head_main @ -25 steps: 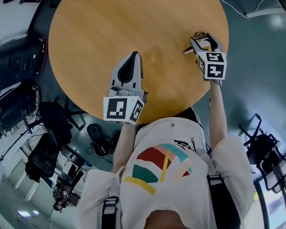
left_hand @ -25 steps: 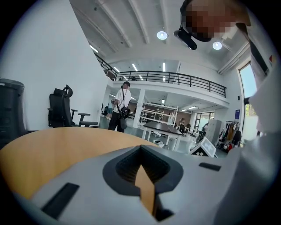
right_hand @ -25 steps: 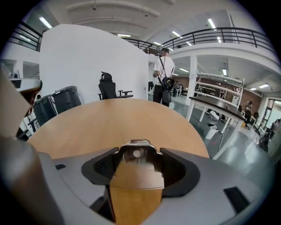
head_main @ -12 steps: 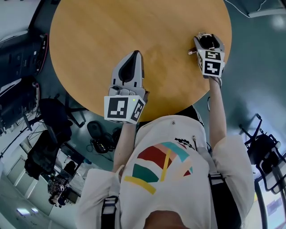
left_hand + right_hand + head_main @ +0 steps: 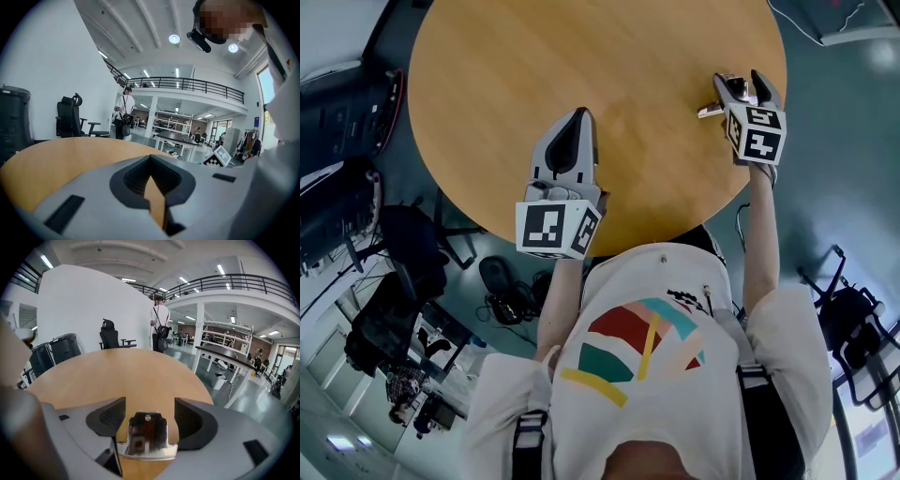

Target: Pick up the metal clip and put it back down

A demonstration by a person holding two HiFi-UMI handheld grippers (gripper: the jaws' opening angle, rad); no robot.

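Note:
The metal clip (image 5: 719, 101) lies on the round wooden table (image 5: 581, 56) near its right edge. In the right gripper view the shiny clip (image 5: 146, 438) sits on the wood between the two jaws, with a gap on each side. My right gripper (image 5: 744, 81) is open around it, its pads clear of the metal. My left gripper (image 5: 579, 118) rests over the table's near middle, shut with nothing in it; in its own view the left gripper's (image 5: 151, 160) jaws meet at the tip.
The table's rim (image 5: 712, 211) curves close behind both grippers. Office chairs (image 5: 403, 272) and cables stand on the floor at the left, another chair (image 5: 853, 319) at the right. A person (image 5: 159, 329) stands beyond the table's far side.
My right gripper has shifted slightly right and up the table edge, and its jaws have opened, leaving the clip on the wood. The left gripper has stayed put.

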